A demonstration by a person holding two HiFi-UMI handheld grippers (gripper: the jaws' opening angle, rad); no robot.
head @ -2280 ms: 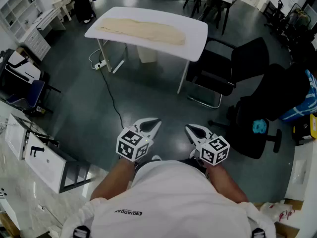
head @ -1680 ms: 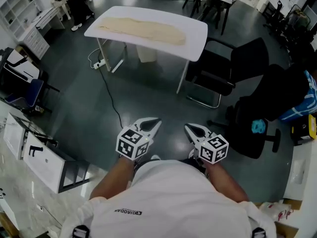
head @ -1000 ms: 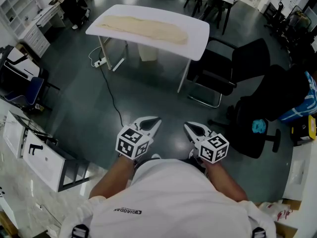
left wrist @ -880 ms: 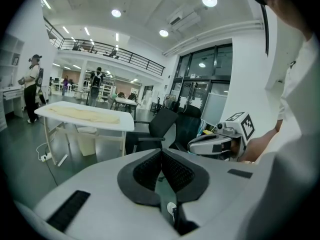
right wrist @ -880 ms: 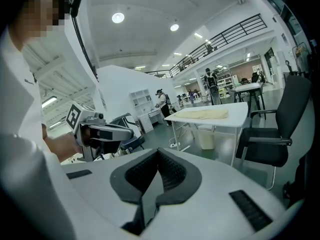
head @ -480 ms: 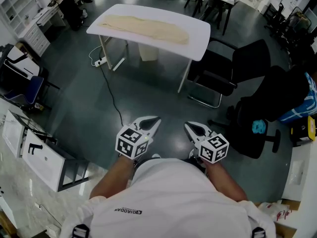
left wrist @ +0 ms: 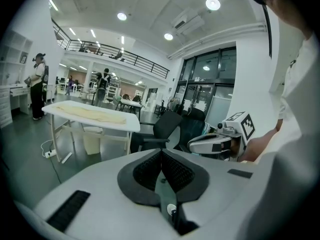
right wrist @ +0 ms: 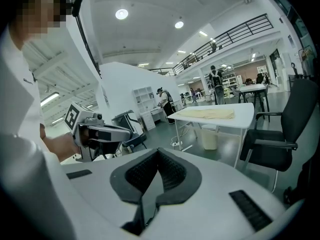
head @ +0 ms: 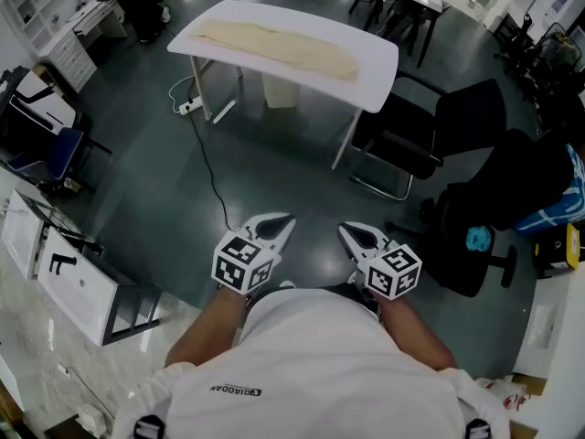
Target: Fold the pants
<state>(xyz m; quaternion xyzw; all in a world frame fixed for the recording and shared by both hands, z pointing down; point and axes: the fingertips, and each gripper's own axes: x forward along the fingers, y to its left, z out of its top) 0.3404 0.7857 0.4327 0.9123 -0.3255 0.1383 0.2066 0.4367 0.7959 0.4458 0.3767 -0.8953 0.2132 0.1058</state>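
Cream pants (head: 274, 48) lie spread lengthwise on a white table (head: 377, 69) across the room, far ahead of me. Both grippers hover side by side close in front of the person's body, over the dark floor. The left gripper (head: 288, 219) is shut with nothing in it, and so is the right gripper (head: 345, 230). In the left gripper view the pants (left wrist: 92, 115) show beyond the shut left gripper (left wrist: 161, 151). The right gripper view shows the pants (right wrist: 212, 113) on the table (right wrist: 246, 115) past the shut right gripper (right wrist: 158, 151).
Black office chairs (head: 430, 135) stand right of the table. A cable (head: 206, 167) runs across the floor from a power strip under the table. A white cabinet (head: 64, 282) stands at the left. People (left wrist: 37, 84) stand far off behind the table.
The table with the pants has come slightly nearer and shifted right in the head view. Both grippers keep their place in front of the body, still shut.
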